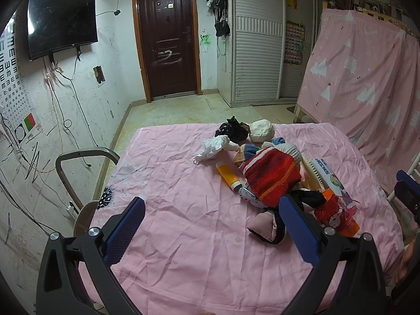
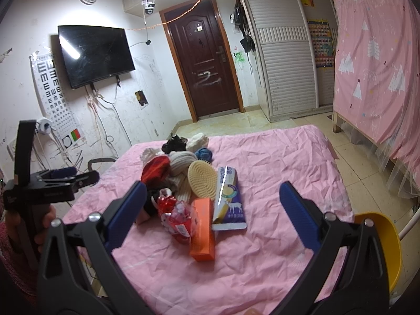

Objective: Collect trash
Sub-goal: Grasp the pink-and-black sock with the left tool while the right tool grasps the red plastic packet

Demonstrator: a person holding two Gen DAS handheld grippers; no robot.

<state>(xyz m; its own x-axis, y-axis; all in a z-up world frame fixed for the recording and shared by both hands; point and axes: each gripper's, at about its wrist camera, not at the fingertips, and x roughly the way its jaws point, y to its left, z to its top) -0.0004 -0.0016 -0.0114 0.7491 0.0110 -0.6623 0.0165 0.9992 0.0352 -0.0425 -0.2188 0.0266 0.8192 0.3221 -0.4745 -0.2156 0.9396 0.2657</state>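
A pile lies on the pink-covered table (image 1: 183, 210). At its far end are a crumpled white tissue (image 1: 214, 149), a white paper ball (image 1: 261, 130) and a black plastic bag (image 1: 233, 129). Nearer lie a red knit garment (image 1: 270, 177), an orange tube (image 1: 227, 176), a milk carton (image 2: 228, 197), an orange box (image 2: 202, 229), a red cartoon packet (image 2: 178, 214) and a beige brush (image 2: 202, 179). My left gripper (image 1: 212, 223) hovers open over the near table, left of the pile. My right gripper (image 2: 210, 207) is open, framing the packet, box and carton.
A metal chair back (image 1: 84, 157) stands at the table's left edge. A yellow bin or chair (image 2: 380, 246) sits at the lower right. A dark door (image 1: 168, 36), a wall television (image 1: 61, 18), a wardrobe (image 1: 258, 52) and a pink curtained bunk (image 1: 367, 78) ring the tiled floor.
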